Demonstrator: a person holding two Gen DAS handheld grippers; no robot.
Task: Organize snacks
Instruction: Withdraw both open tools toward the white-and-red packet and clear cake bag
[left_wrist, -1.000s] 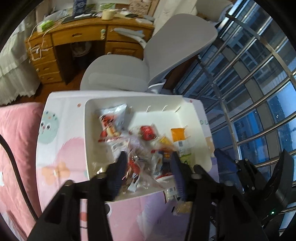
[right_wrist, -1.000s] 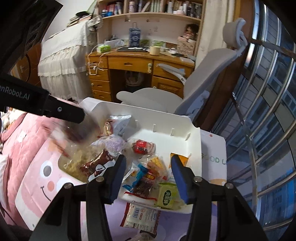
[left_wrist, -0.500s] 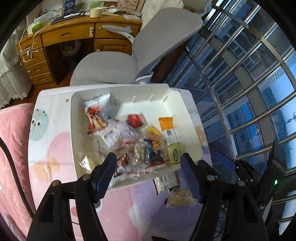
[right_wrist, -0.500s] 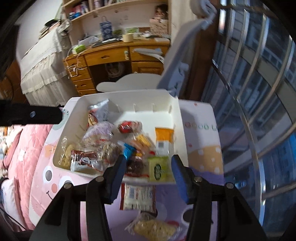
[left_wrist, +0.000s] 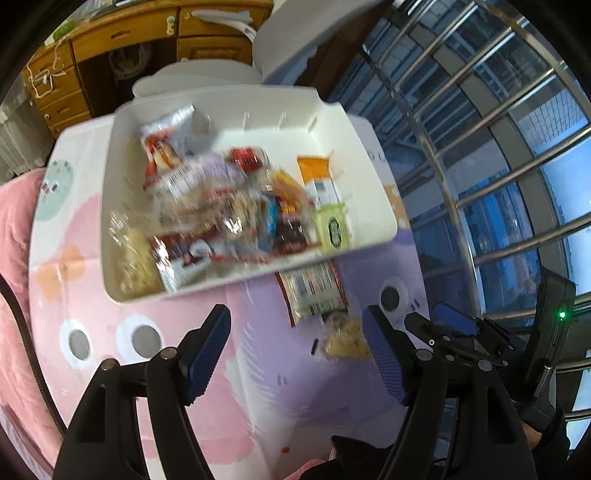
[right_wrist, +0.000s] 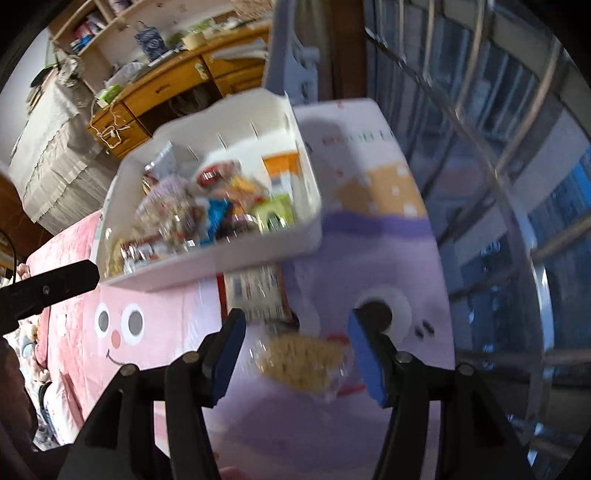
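Note:
A white bin holds several snack packs on a cartoon-print table. In front of the bin lie a flat red-edged packet and a clear bag of yellow noodle snack. My left gripper is open and empty, just left of the noodle bag. My right gripper is open, with the noodle bag lying between its fingers, not pinched. It also shows at the right of the left wrist view.
A grey office chair stands behind the table. A wooden desk with clutter stands further back. Metal window bars run along the right. Pink bedding lies at the left.
Both grippers have pulled back from the bin toward the table's near side. The right gripper has come down around the noodle bag. The left gripper has opened wider.

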